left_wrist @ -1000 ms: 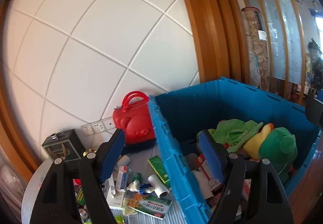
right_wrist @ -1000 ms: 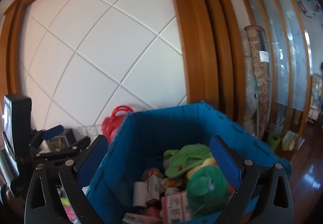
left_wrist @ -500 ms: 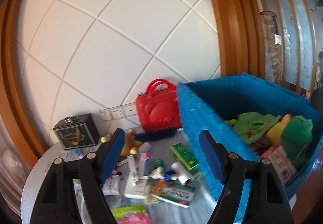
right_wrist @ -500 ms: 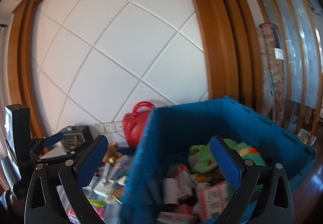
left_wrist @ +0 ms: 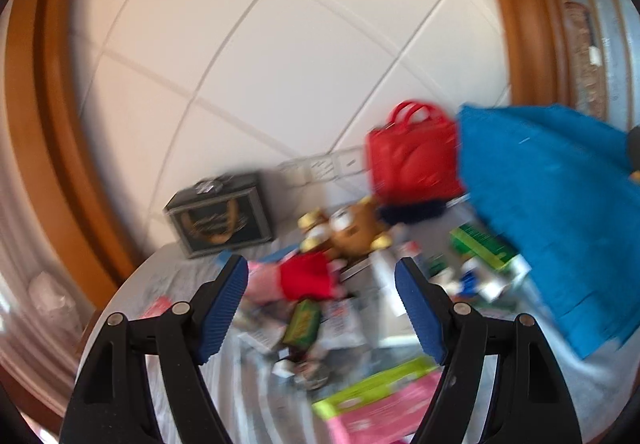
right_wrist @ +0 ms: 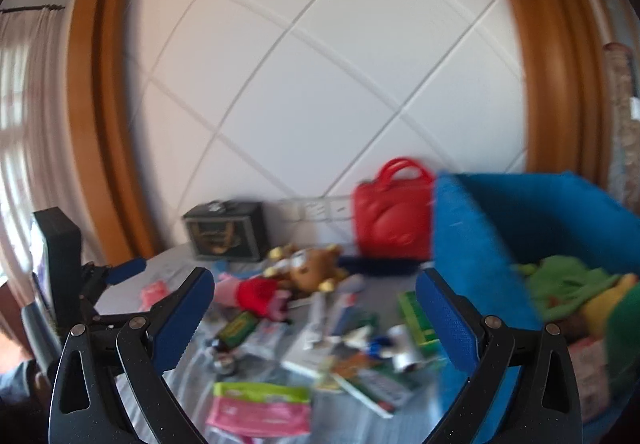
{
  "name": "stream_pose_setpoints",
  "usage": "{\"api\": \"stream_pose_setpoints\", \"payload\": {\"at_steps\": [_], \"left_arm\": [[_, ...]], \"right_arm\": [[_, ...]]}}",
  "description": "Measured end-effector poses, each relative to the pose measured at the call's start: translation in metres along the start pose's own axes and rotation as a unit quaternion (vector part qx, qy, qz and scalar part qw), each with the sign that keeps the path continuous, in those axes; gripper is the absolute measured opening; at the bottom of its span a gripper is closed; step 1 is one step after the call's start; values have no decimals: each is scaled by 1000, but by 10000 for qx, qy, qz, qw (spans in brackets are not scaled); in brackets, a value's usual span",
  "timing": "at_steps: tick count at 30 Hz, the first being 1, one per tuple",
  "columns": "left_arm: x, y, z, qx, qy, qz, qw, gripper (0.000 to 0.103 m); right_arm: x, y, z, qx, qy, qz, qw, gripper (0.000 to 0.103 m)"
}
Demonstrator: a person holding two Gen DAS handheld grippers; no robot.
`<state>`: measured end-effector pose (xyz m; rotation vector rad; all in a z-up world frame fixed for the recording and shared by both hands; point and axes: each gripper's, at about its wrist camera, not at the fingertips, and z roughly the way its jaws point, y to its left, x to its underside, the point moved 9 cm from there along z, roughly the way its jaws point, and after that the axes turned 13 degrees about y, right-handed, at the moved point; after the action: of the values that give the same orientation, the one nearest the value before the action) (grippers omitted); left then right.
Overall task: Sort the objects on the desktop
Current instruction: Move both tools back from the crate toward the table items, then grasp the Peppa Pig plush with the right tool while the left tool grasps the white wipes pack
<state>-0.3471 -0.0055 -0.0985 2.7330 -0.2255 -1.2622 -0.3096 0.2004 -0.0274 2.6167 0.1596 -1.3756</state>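
Both grippers hang over the cluttered counter [right_wrist: 168,264], and nothing is held. The left gripper [left_wrist: 320,304] has its fingers [left_wrist: 224,308] spread wide and empty; the right gripper [right_wrist: 316,316] too, blue pads well apart with only clutter showing between them.

Nearest the left fingers, just below and between them, lies a small green box [left_wrist: 302,322], its long axis running roughly away from the camera, tilted a little. Low and to the right of it sits a pink-and-green packet [left_wrist: 376,400]. Just beyond the fingertips, dead centre, lies a pink plush toy in a red dress [left_wrist: 304,276], stretched crosswise to the fingers, head toward the left finger. That, by my reading, is the likeliest pick: the left hand looks nearer to it and better lined up, while in the right wrist view the same toy sits off toward the left finger.

Further on, a brown teddy bear [left_wrist: 352,228], then the dark gift box [left_wrist: 220,216] and the red bear-face bag [left_wrist: 412,160] against the wall. Right of everything stands the blue bin [right_wrist: 480,244], already holding green plush [right_wrist: 560,280]. All is motion-blurred, so small items stay unreadable.
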Motion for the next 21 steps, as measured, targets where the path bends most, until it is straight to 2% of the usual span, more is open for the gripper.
{"api": "stream_pose_setpoints", "payload": {"at_steps": [5, 6, 9, 12, 14, 17, 20, 21], "left_arm": [[31, 66, 47, -397, 460, -353, 9975, 75], [41, 84, 59, -547, 629, -489, 9953, 75], [66, 125, 93, -653, 1010, -878, 9889, 75], [90, 164, 128, -782, 1343, -1404, 9778, 75], [100, 181, 150, -726, 1534, -1782, 9692, 75], [113, 208, 191, -613, 1844, -2403, 9511, 75], [115, 213, 226, -160, 1970, -2852, 9379, 75], [114, 213, 234, -80, 1992, -2904, 9359, 75]], "right_arm": [[-4, 40, 45, -273, 220, -432, 9984, 102], [-6, 43, 52, -300, 231, -524, 9979, 102], [-15, 53, 78, -446, 290, -685, 9962, 102], [-21, 61, 110, -660, 446, -665, 9946, 102], [-23, 67, 135, -685, 582, -787, 9928, 102], [-19, 76, 172, -777, 805, -902, 9896, 102], [-6, 82, 210, -805, 1099, -1053, 9851, 102], [-3, 84, 221, -797, 1176, -1126, 9834, 102]]}}
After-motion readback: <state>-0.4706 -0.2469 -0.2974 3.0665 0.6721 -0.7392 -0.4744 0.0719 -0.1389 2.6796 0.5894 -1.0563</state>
